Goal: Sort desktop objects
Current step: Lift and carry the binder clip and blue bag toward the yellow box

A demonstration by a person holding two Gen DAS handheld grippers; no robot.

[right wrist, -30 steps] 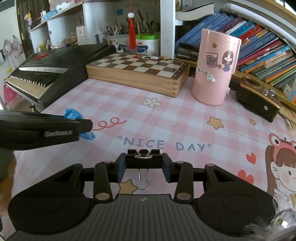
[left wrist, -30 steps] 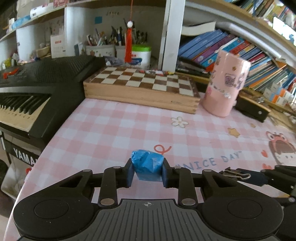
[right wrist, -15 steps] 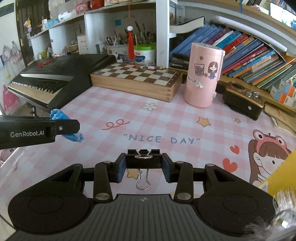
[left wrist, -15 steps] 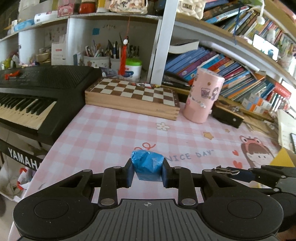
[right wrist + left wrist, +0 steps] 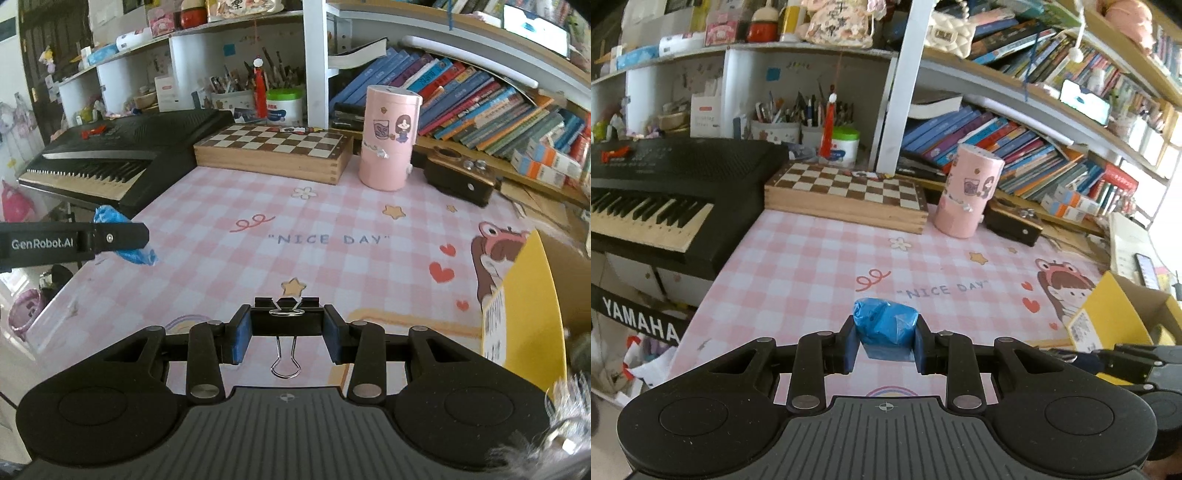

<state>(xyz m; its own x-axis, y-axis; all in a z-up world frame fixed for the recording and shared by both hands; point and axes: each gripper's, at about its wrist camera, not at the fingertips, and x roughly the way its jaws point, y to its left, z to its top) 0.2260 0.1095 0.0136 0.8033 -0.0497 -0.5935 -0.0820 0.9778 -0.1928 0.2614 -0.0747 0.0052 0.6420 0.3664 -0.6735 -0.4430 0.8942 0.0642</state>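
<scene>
We have the left gripper [image 5: 884, 349] clamped on a crumpled blue wad [image 5: 885, 325] and the right gripper [image 5: 287, 338] on a black binder clip [image 5: 286, 321], both above the worktop's [image 5: 332, 221] near edge, neither yet dropped into the yellow box [image 5: 524, 314] at its right edge.

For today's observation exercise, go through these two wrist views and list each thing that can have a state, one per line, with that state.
left gripper: shut on the blue crumpled wad.
blue crumpled wad: pinched between the pads, off the mat.
right gripper: shut on the black binder clip.
black binder clip: held, one wire handle hanging down.
chessboard box: closed, flat.
pink canister: upright, lid on.
yellow cardboard box: open at the top.
</scene>
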